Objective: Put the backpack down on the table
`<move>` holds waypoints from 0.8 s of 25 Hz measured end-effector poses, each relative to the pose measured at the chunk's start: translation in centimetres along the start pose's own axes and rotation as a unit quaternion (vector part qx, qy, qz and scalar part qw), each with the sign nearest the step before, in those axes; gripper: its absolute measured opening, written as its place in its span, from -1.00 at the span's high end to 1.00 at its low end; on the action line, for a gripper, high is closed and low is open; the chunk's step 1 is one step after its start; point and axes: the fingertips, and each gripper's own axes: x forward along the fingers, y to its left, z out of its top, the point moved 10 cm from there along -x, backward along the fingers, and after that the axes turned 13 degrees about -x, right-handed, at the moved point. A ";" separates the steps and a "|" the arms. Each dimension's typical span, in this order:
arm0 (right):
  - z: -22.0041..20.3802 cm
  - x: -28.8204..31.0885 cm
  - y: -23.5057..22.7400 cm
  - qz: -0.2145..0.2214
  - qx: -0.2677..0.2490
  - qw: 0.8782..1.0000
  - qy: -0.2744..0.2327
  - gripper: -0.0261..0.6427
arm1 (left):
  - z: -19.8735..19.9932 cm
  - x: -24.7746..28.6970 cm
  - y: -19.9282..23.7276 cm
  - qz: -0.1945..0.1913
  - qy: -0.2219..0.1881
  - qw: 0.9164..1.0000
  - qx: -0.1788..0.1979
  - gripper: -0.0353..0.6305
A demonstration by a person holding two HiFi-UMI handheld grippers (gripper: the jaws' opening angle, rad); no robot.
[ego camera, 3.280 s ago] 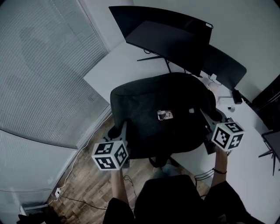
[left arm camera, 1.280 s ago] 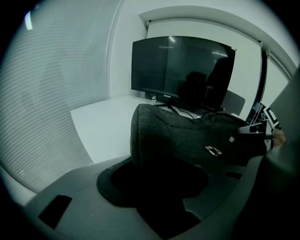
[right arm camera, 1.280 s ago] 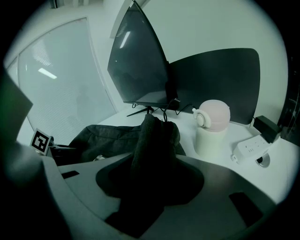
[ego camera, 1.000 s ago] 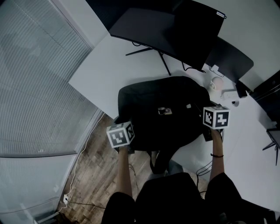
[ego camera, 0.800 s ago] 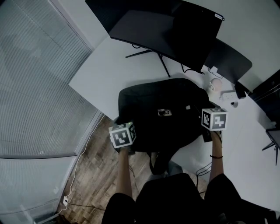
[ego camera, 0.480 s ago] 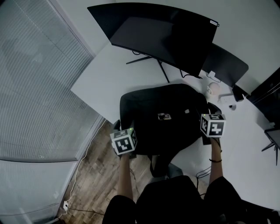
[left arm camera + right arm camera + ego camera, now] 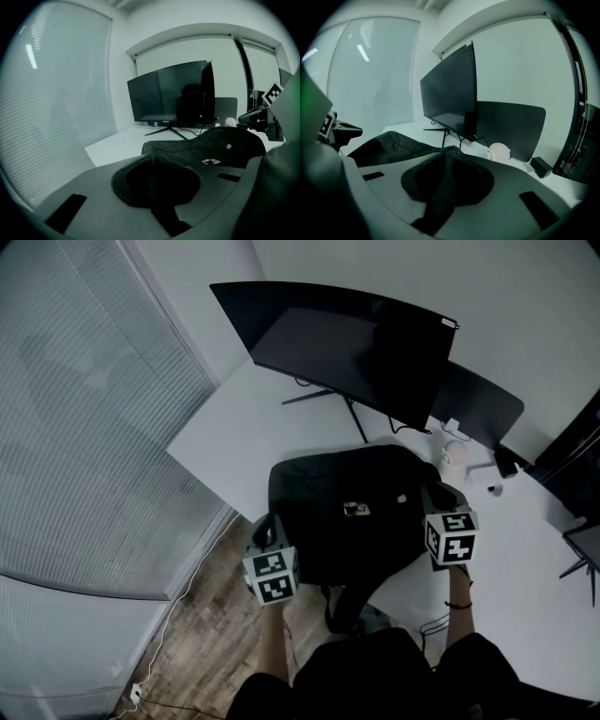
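Note:
The black backpack [image 7: 347,521] lies flat on the white table [image 7: 234,437], its straps hanging over the near edge. My left gripper [image 7: 267,529] is off the bag's near left corner, shut, with nothing between its pads. In the left gripper view the left gripper [image 7: 152,159] points across the backpack [image 7: 225,143]. My right gripper [image 7: 429,495] sits by the bag's right side; its jaws are closing and hold nothing. The right gripper view shows the right gripper [image 7: 445,154] with pads together and the backpack [image 7: 389,143] to its left.
A wide curved monitor [image 7: 347,343] stands at the back of the table, with a second dark screen [image 7: 478,404] to its right. A white mug [image 7: 457,454] and small items sit beyond the bag. Window blinds [image 7: 84,427] fill the left; wooden floor [image 7: 206,634] lies below the table edge.
Both grippers have let go of the backpack's sides, pulled back toward me and risen. The backpack stays where it was set on the table.

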 end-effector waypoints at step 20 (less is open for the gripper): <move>2.7 -7.0 0.5 0.063 0.056 0.979 -0.186 0.88 | 2.0 -7.9 0.2 -0.080 -0.110 0.990 -0.032 0.84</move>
